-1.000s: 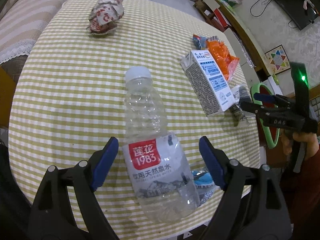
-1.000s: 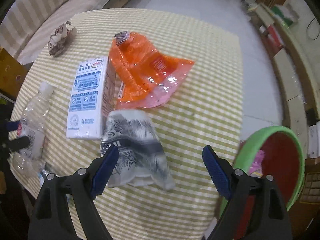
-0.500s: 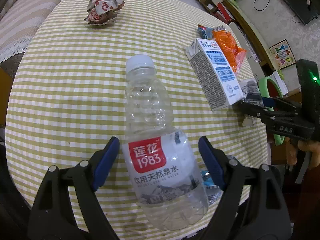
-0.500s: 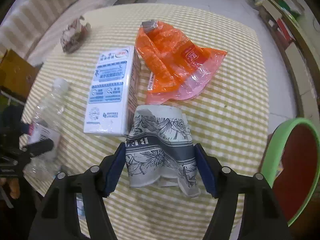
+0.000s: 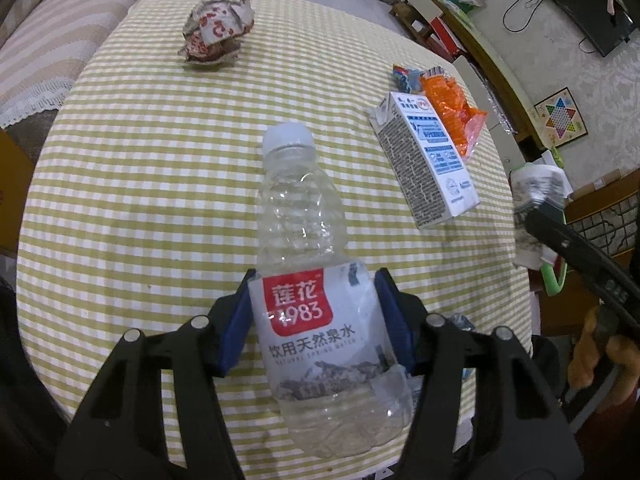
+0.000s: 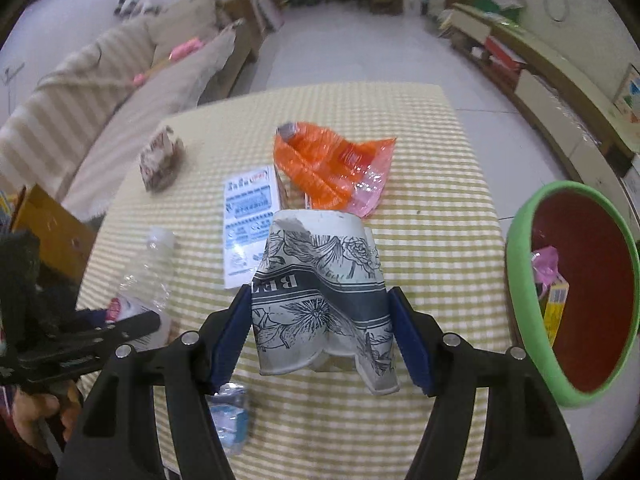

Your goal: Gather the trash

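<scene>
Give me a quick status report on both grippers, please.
Left gripper closing on the water bottle, still on the table. Right gripper clamped on the crushed paper cup, lifted. Green bin alongside, path clear.

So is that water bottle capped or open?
Capped: the white cap sits on the water bottle, which lies on its side.
</scene>
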A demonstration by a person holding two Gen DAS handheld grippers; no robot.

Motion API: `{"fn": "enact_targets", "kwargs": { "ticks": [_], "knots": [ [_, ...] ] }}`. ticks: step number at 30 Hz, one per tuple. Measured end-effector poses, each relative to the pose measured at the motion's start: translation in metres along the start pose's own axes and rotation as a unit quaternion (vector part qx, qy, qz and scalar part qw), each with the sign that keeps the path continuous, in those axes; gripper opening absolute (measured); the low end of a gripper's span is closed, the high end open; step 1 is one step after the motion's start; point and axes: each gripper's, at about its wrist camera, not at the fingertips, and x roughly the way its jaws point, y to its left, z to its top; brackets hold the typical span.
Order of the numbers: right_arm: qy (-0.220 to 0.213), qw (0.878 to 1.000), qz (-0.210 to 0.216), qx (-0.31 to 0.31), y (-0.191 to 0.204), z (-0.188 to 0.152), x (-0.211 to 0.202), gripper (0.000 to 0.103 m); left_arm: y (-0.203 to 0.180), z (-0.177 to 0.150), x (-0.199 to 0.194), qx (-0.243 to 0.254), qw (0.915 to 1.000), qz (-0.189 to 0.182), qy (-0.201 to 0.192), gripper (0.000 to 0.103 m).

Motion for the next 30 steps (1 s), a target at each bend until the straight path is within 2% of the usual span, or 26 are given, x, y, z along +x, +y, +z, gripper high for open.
{"fn": "enact_targets", "kwargs": {
  "ticks": [8,16,30],
  "knots": [
    [-0.056,0.997,-0.018,0.040,-0.003,-0.014,-0.043,0.065,-0.003,0.013,-0.036,0.004,0.9983,0.004,-0.058,0.052],
    [-0.077,0.995,-0.026,0.049,-0.002,-0.019,-0.059,0.065,-0.022,0.022,-0.066,0.031,0.9944,-0.006,-0.101,0.050],
    [-0.098,0.993,-0.033,0.061,-0.007,-0.021,-0.076,0.066,-0.056,0.028,-0.080,0.076,0.9888,-0.016,-0.127,0.050]
  ]
}}
